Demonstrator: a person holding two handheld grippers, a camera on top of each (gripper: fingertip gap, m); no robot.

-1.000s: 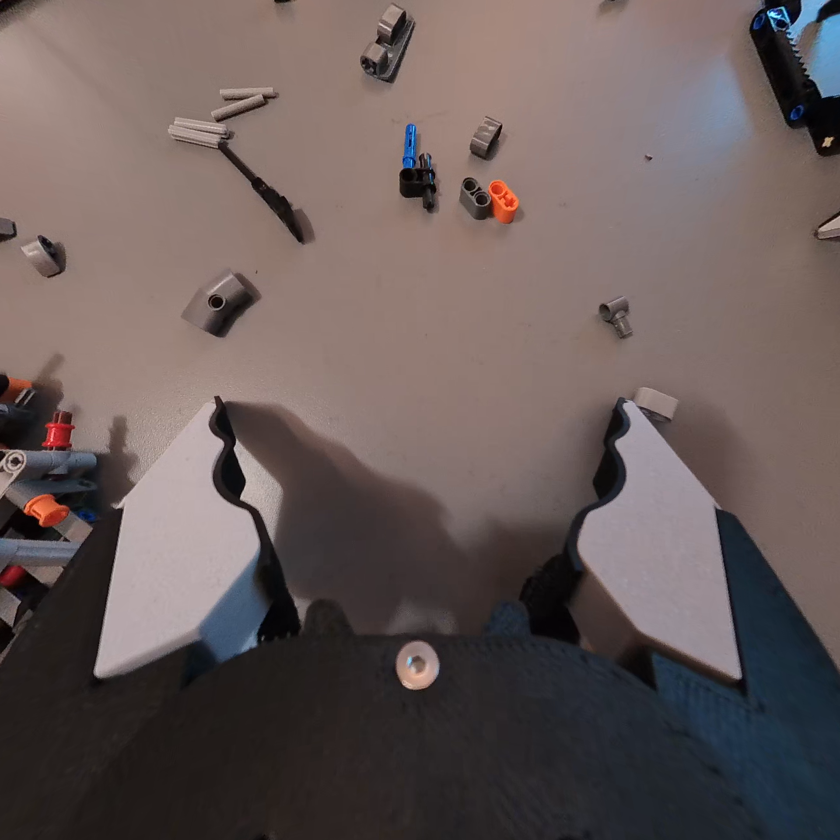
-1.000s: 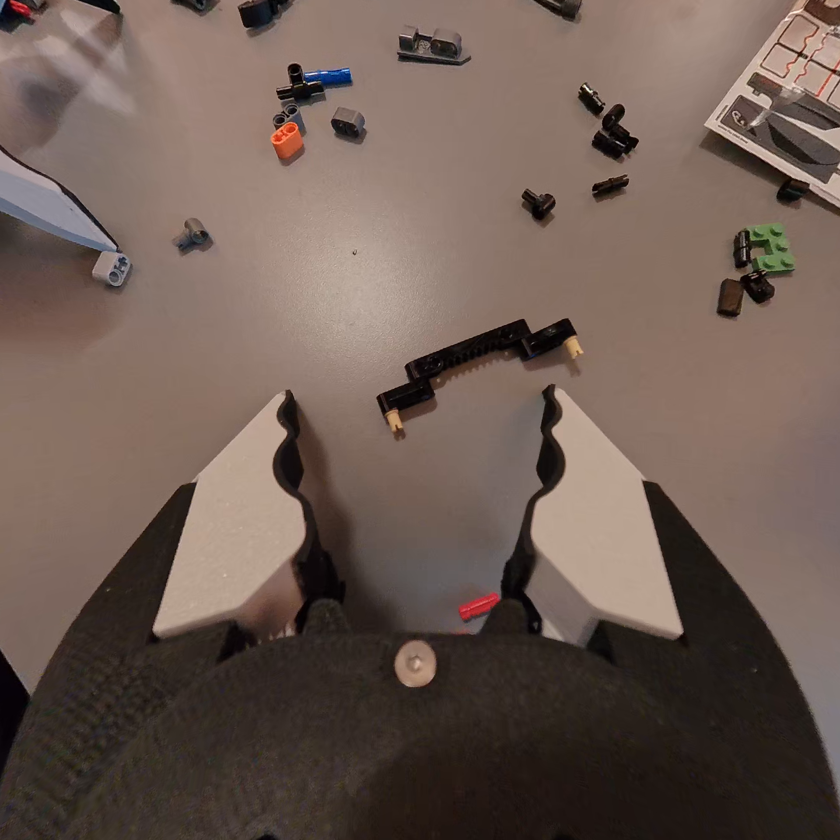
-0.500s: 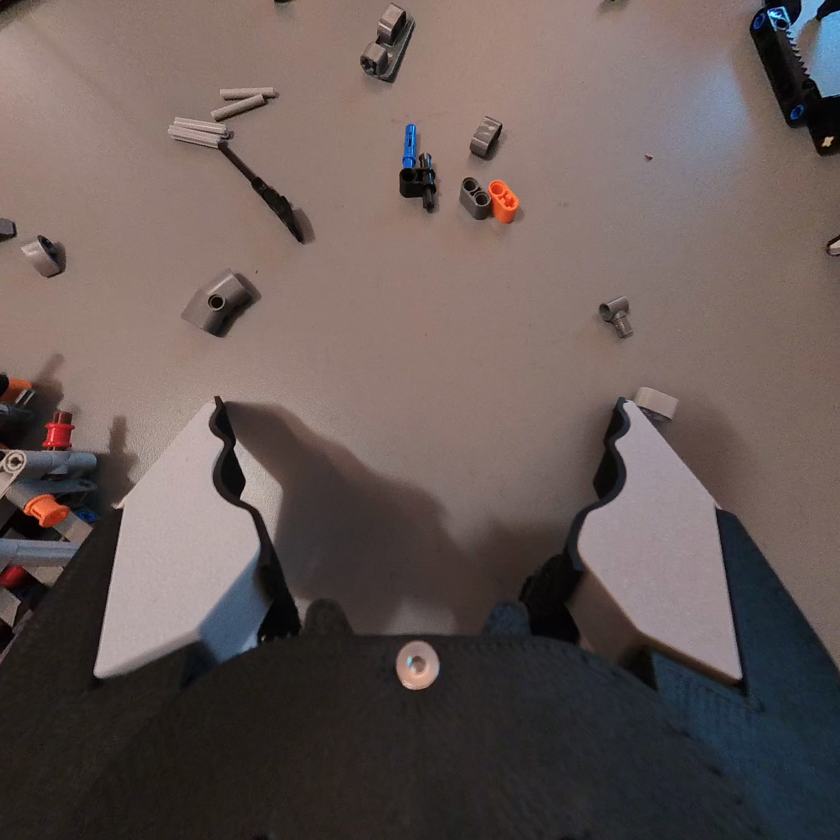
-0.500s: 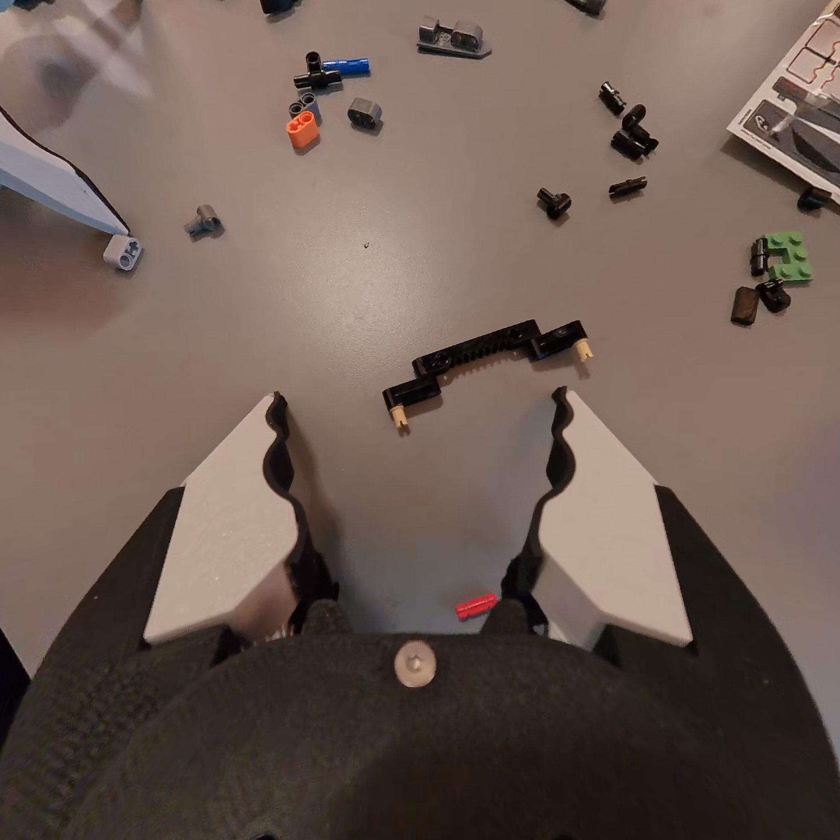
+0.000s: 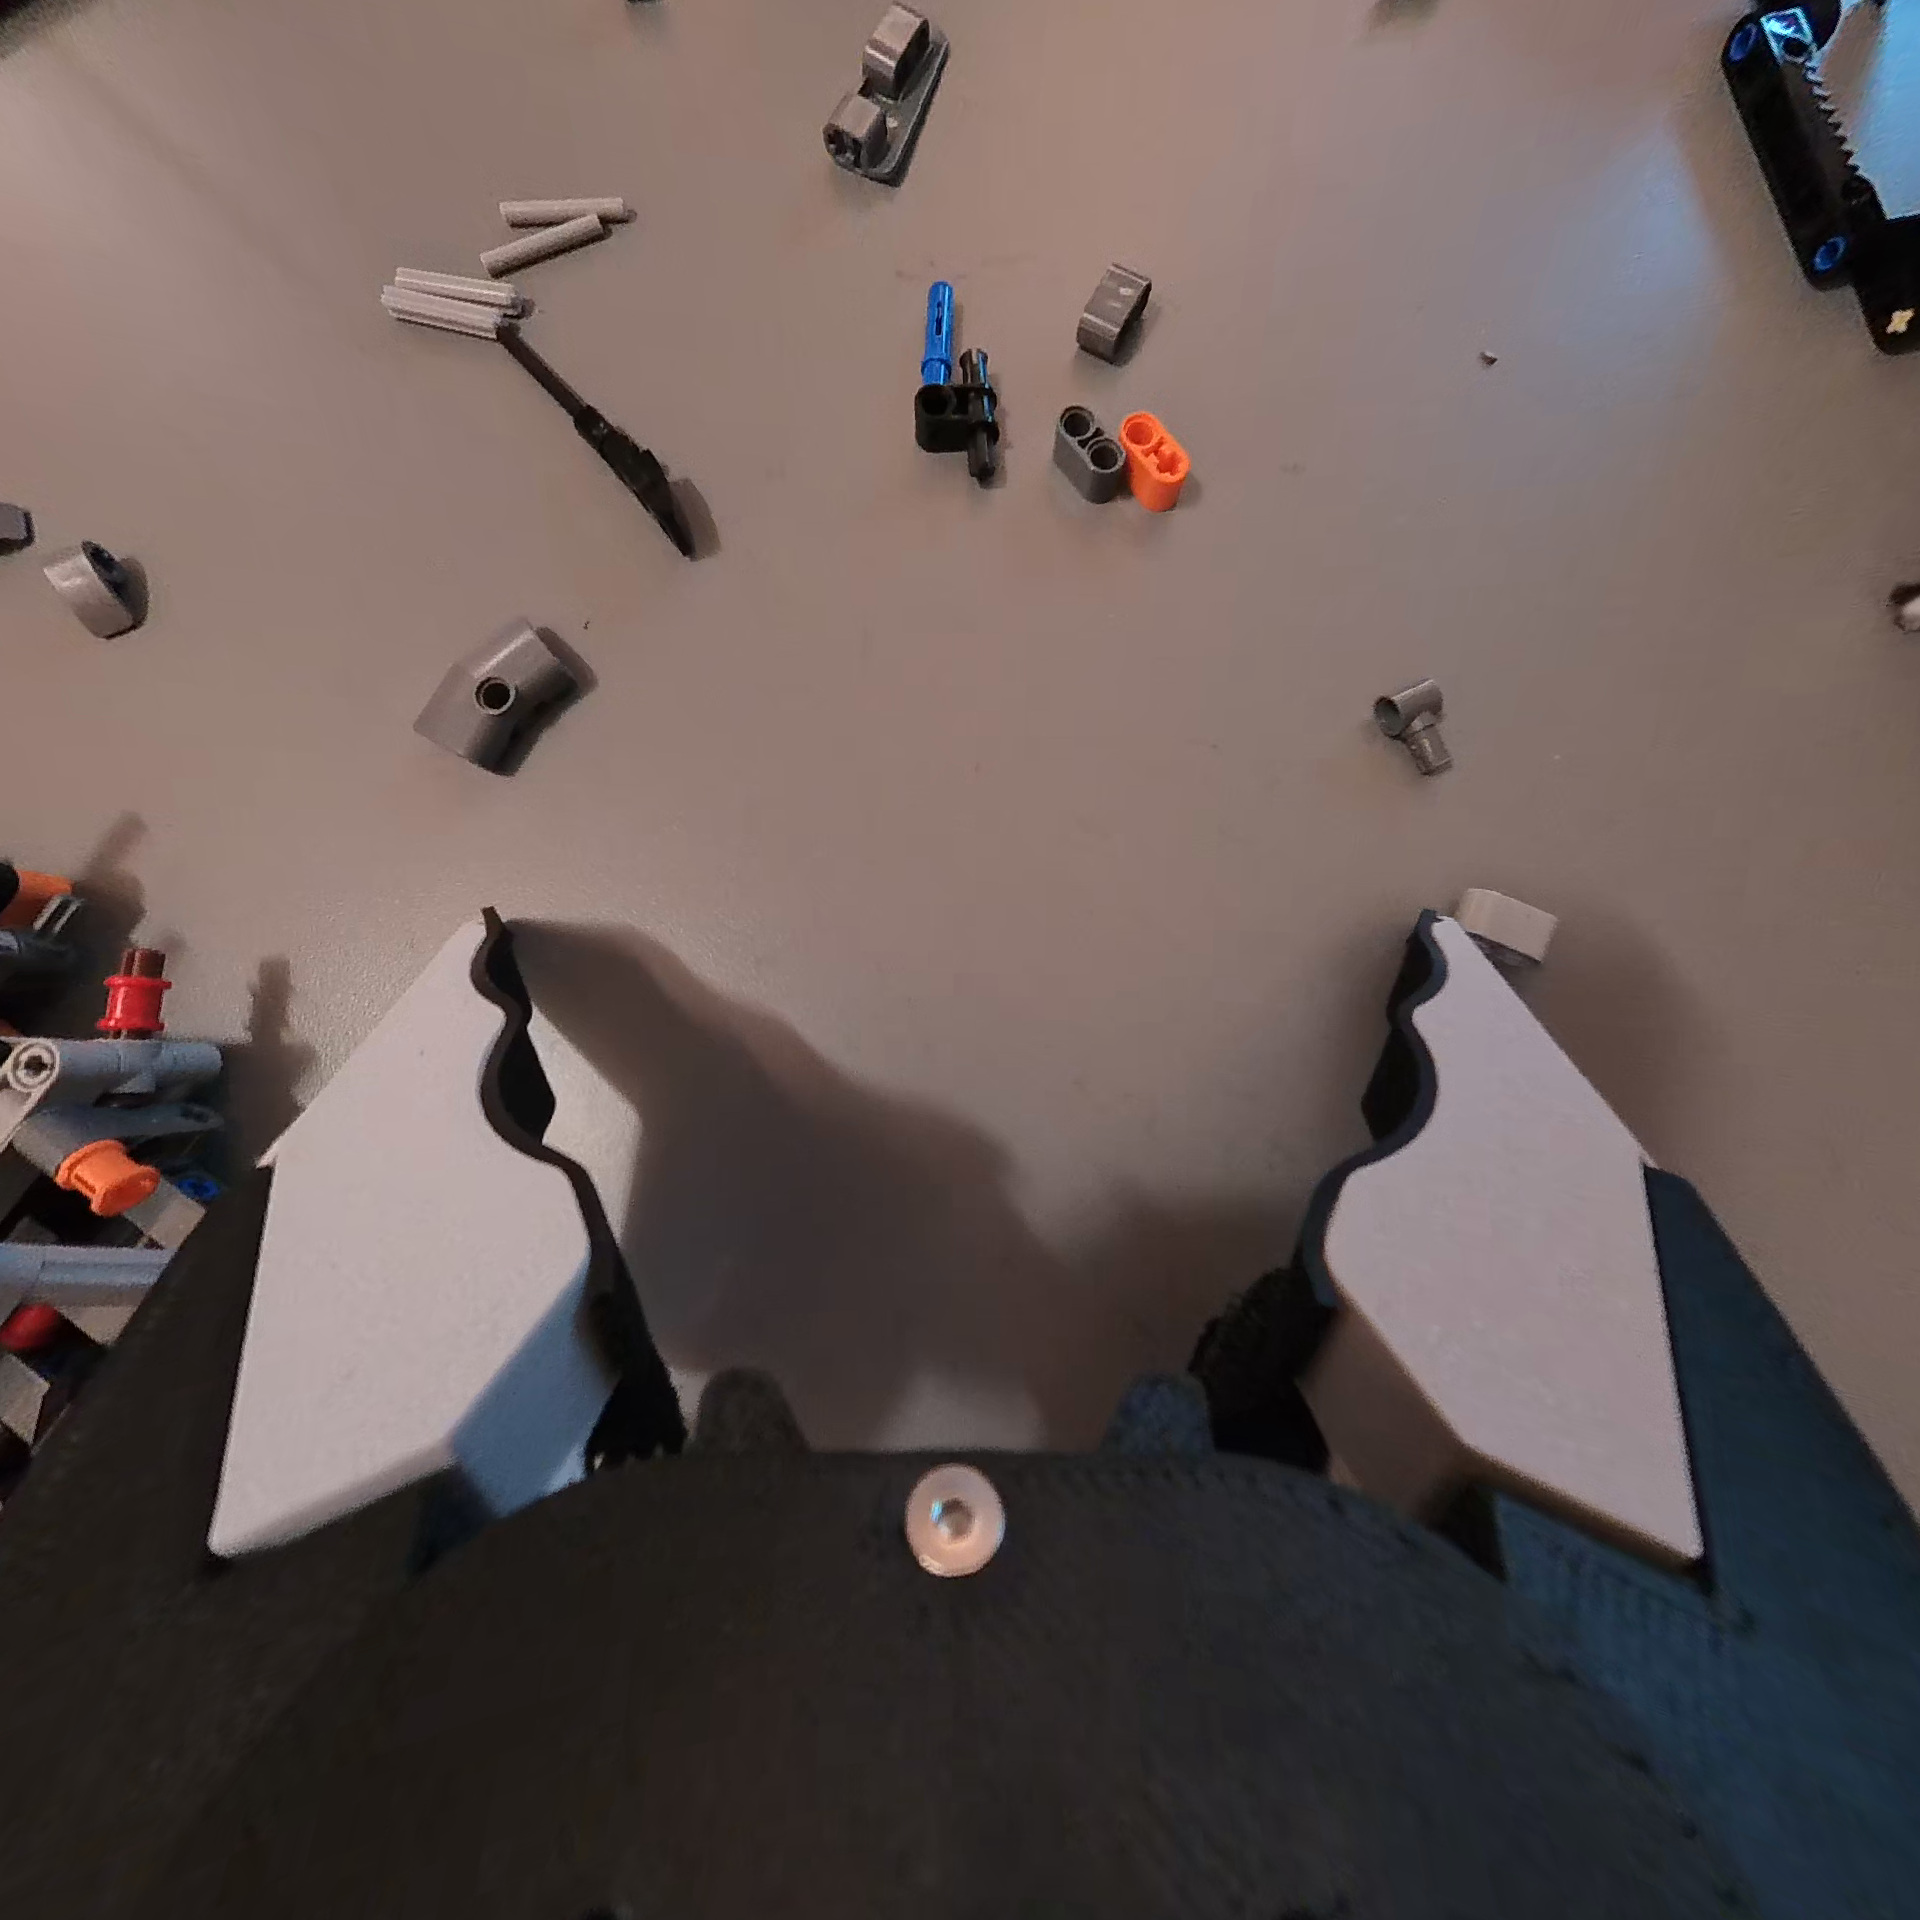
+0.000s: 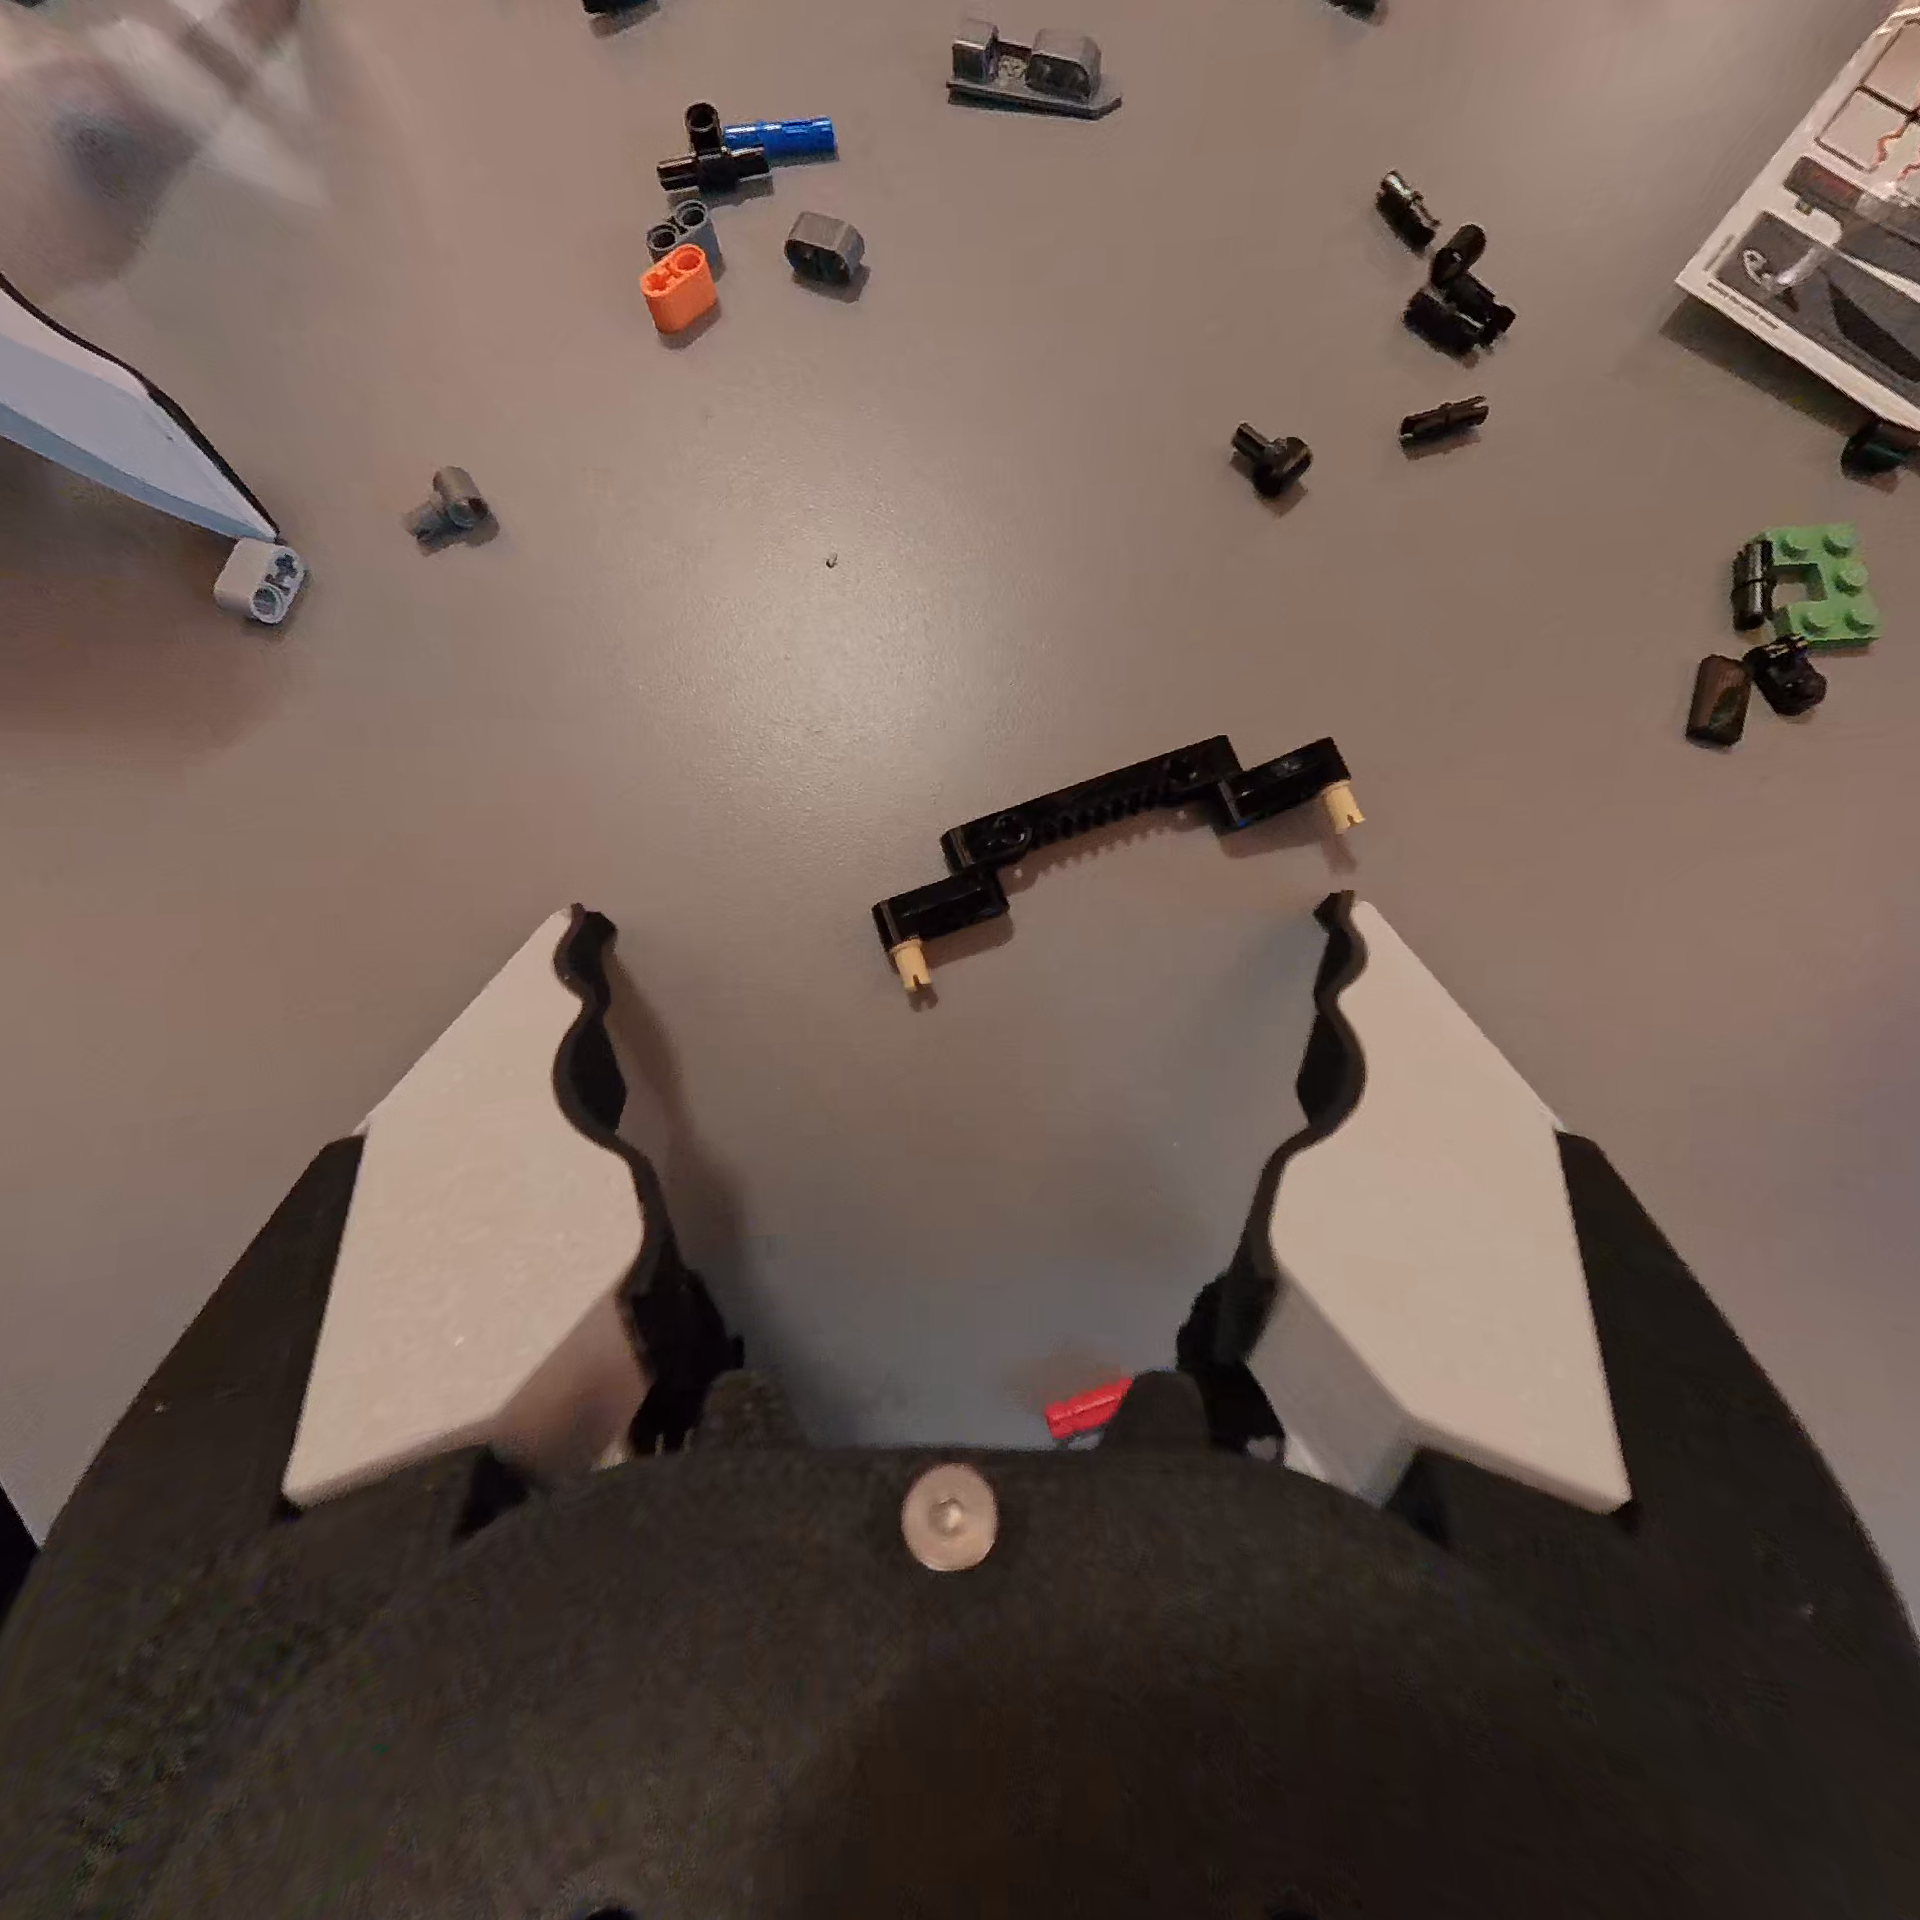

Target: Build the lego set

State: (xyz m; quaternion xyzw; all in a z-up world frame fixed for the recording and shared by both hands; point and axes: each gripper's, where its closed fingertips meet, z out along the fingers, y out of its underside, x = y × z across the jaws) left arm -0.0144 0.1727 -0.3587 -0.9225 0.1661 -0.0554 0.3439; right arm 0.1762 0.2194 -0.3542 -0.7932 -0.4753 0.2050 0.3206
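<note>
Since a second ago the right gripper has spread its jaws wider and drifted left, so the black toothed lego bar with tan pegs now lies just past its right fingertip; the left gripper has not shifted, jaws wide and empty over the bare grey table. Only the right wrist view shows the bar flat, the small red pin near the gripper body, the green studded plate and the printed sheet at the right edge. Only the left wrist view shows the partly built grey assembly at its left edge. Open tabletop lies ahead of both grippers.
</note>
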